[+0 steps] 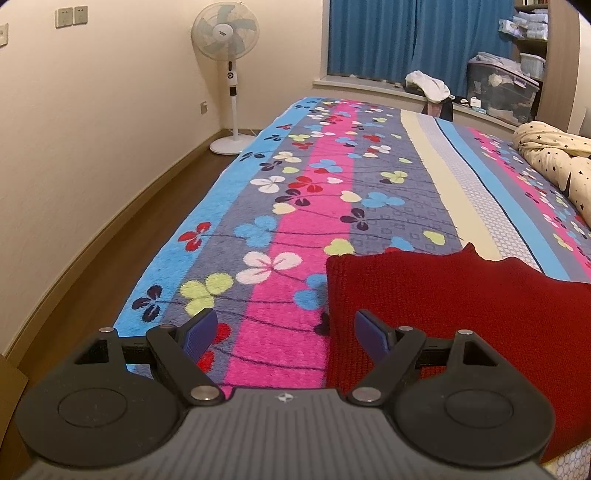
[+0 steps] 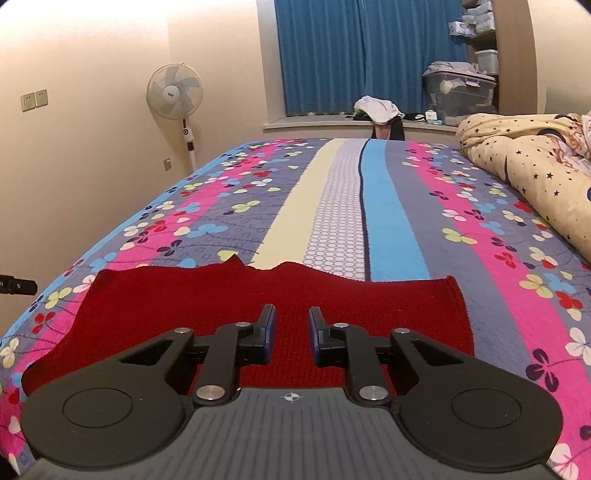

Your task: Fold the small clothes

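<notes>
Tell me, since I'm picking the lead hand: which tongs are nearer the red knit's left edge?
Left. The left tongs straddle the left edge of the red knit, open; the right tongs hang over its middle, also open.

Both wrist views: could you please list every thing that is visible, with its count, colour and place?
knitted garment: one, dark red, spread flat on the near part of the bed
bed cover: one, striped pink, blue and grey with flowers, over the bed
quilt: one, cream with dark stars, bunched at the right side of the bed
standing fan: one, white, on the floor by the left wall
curtain: blue, behind the window ledge
storage box: one, clear, on the ledge
left claw: black, blue pads, open, at the garment's left edge
right claw: black, blue pads, open, over the garment
</notes>
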`<state>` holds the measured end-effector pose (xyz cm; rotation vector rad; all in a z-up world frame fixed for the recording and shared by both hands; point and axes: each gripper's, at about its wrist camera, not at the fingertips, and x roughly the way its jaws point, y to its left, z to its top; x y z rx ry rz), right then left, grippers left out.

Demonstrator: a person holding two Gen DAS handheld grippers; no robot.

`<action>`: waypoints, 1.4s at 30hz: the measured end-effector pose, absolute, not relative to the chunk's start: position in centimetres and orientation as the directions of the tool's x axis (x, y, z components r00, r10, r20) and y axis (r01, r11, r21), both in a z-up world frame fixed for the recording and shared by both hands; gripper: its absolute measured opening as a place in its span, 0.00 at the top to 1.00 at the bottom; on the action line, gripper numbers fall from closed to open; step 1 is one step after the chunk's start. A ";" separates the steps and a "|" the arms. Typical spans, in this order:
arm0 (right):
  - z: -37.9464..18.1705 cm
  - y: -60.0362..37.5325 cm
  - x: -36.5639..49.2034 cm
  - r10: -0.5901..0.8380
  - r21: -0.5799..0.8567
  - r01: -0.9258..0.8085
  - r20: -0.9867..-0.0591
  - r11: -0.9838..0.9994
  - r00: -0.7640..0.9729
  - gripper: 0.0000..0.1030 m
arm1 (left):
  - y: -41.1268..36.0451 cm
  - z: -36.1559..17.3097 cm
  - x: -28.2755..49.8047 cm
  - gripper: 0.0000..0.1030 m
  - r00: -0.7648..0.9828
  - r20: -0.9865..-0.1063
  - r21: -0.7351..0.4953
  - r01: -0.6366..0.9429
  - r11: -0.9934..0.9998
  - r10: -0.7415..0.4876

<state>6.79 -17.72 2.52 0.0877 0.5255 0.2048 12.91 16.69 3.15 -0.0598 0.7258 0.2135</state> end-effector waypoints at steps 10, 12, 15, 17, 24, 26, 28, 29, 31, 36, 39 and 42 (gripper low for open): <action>2.6 -15.2 6.4 0.273 0.100 -0.256 -0.468 0.961 0.841 0.84 | 17.8 3.1 12.7 0.17 0.720 -0.667 0.032 -0.230 0.973 0.192; 2.5 -13.6 5.9 0.320 0.078 -0.321 -0.462 0.944 0.827 0.83 | 18.2 3.0 12.7 0.17 0.712 -0.673 0.031 -0.243 0.970 0.200; 2.1 -10.5 4.6 0.407 0.007 -0.454 -0.456 0.891 0.791 0.78 | 19.3 3.1 12.5 0.17 0.711 -0.676 -0.003 -0.265 0.964 0.193; 1.4 -8.0 3.6 0.463 -0.043 -0.540 -0.460 0.841 0.758 0.65 | 19.8 3.3 12.4 0.17 0.714 -0.673 -0.014 -0.274 0.962 0.194; -0.9 0.9 0.4 0.580 -0.192 -0.717 -0.467 0.670 0.667 0.49 | 21.4 3.3 12.1 0.17 0.704 -0.678 -0.011 -0.295 0.955 0.210; -1.6 3.3 -0.2 0.596 -0.239 -0.745 -0.473 0.622 0.649 0.43 | 21.8 3.1 12.2 0.17 0.696 -0.686 -0.011 -0.300 0.954 0.212; -2.5 5.5 -0.6 0.607 -0.280 -0.769 -0.485 0.574 0.629 0.39 | 22.1 2.8 12.3 0.17 0.684 -0.697 -0.009 -0.308 0.951 0.214; -3.1 6.5 -0.8 0.609 -0.299 -0.780 -0.495 0.551 0.620 0.38 | 22.3 2.7 12.4 0.17 0.678 -0.703 -0.010 -0.311 0.950 0.215; -4.4 8.4 -0.9 0.592 -0.355 -0.783 -0.516 0.510 0.620 0.37 | 22.6 2.4 12.6 0.17 0.666 -0.713 -0.011 -0.320 0.947 0.217; -7.7 11.1 -0.9 0.537 -0.498 -0.774 -0.560 0.391 0.631 0.34 | 22.9 1.9 13.3 0.17 0.647 -0.731 -0.018 -0.337 0.941 0.218; -7.1 11.3 -0.2 0.546 -0.497 -0.785 -0.567 0.371 0.617 0.40 | 22.7 1.6 14.3 0.17 0.638 -0.740 -0.024 -0.338 0.941 0.211; -6.7 11.1 0.8 0.558 -0.453 -0.810 -0.588 0.373 0.586 0.50 | 22.4 1.3 15.4 0.17 0.636 -0.750 -0.053 -0.333 0.941 0.183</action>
